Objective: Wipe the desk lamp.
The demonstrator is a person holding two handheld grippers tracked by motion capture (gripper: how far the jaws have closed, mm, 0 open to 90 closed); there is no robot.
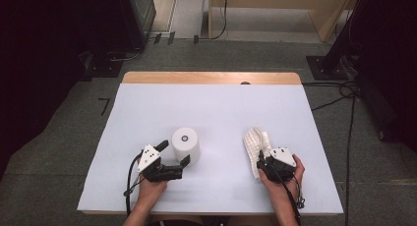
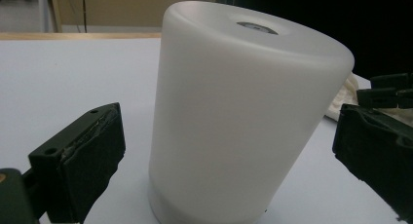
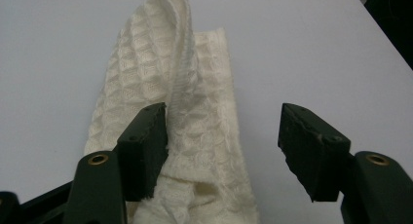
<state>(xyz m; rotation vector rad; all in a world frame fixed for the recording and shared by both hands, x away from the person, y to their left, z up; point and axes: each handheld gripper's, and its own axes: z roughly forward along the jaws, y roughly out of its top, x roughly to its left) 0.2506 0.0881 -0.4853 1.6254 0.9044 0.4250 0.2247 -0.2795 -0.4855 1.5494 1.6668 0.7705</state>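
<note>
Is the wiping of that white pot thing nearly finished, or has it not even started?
Nothing looks done yet. The white waffle cloth lies crumpled on the table, apart from the white cylinder. In hand: the left gripper has open jaws either side of the upright cylinder without pressing it; the right gripper is open over the cloth. Still left: gripping both and bringing cloth to cylinder, probably.

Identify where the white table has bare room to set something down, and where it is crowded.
Free: the whole far half of the white table, beyond the white frosted cylinder and the white waffle-weave cloth; also the strip between those two. Crowded: the near edge, where the left claw flanks the cylinder and the right claw sits over the cloth.
</note>
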